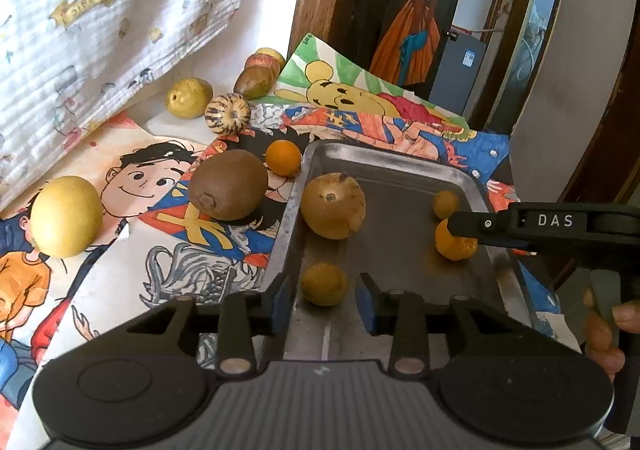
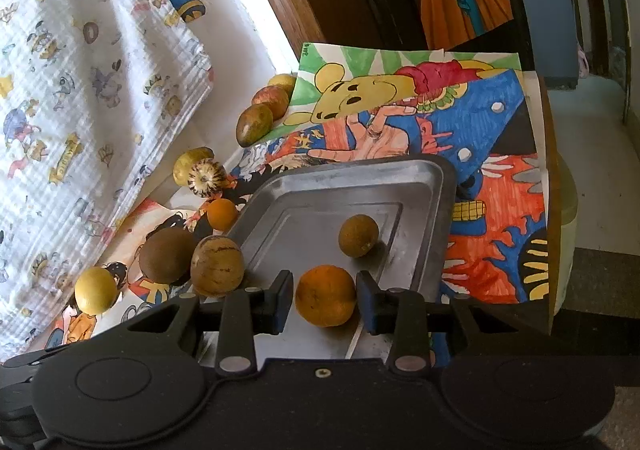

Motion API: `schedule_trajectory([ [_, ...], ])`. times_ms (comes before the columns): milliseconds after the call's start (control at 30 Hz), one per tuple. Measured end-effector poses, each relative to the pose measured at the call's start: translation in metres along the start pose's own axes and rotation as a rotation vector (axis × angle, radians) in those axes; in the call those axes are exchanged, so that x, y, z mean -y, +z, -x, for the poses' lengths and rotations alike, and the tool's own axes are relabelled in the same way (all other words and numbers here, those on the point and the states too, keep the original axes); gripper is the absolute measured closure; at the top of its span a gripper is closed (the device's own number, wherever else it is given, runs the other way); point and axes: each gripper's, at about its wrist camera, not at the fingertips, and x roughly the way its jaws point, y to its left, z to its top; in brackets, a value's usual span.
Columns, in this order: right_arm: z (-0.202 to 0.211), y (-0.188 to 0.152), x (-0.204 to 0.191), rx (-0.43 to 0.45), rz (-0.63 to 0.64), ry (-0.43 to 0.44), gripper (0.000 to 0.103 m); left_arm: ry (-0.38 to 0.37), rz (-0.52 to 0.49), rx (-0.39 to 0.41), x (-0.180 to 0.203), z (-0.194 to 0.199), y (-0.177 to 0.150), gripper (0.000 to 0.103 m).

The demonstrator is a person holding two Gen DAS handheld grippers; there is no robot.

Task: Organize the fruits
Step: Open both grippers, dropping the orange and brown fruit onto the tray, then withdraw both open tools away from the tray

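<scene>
A: Left gripper (image 1: 323, 296), jaws apart, straddling a small tan fruit (image 1: 324, 284) at the near edge of the metal tray (image 1: 400, 162). No contact on either side that I can see.

B: Right gripper (image 2: 325, 300), also apart, bracketing an orange (image 2: 325, 295) by the tray's near right edge. Gaps both sides; nothing clamped.

A: Farther in, a large tan fruit (image 1: 333, 205) leans on the tray's left wall; another small tan one (image 1: 446, 204) sits toward the far right corner.

B: Outside the left edge, on the drawings: brown fruit (image 1: 228, 184), small orange (image 1: 283, 157), yellow fruit (image 1: 66, 216). Striped fruit (image 1: 227, 114) and more toward the table's far left corner.

A: Risk, as I judge it: round fruit on smooth metal. A finger dropping off-centre would nudge it rolling.

B: Agreed. The tray lies on loose paper near the table's right edge; a shove could slide it or skid the sheets.
</scene>
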Motion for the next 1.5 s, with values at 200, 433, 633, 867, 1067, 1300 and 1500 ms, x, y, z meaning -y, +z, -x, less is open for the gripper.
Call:
schedule_trajectory([
  [200,0.013,0.000,-0.005,0.023,0.017,0.006,0.059,0.035,0.028,0.045,-0.007,0.020,0.001,0.037],
  [433,0.039,-0.004,-0.021,0.066,0.094,-0.008,0.042,0.101,0.059,0.116,-0.020,0.048,0.001,0.015],
  [633,0.064,-0.011,-0.040,0.105,0.187,-0.021,0.022,0.135,0.071,0.173,-0.027,0.072,-0.001,0.001],
  [867,0.088,-0.023,-0.060,0.127,0.253,-0.006,0.008,0.150,0.086,0.200,-0.032,0.093,-0.006,0.000],
  [1067,0.103,-0.035,-0.074,0.111,0.279,0.019,0.001,0.170,0.089,0.205,-0.037,0.109,-0.016,0.000],
  [1300,0.111,-0.055,-0.088,0.023,0.290,0.001,0.001,0.205,0.065,0.149,-0.046,0.123,-0.029,0.000],
  [1500,0.108,-0.073,-0.095,-0.115,0.255,-0.020,0.001,0.249,0.067,0.087,-0.058,0.126,-0.041,0.000],
])
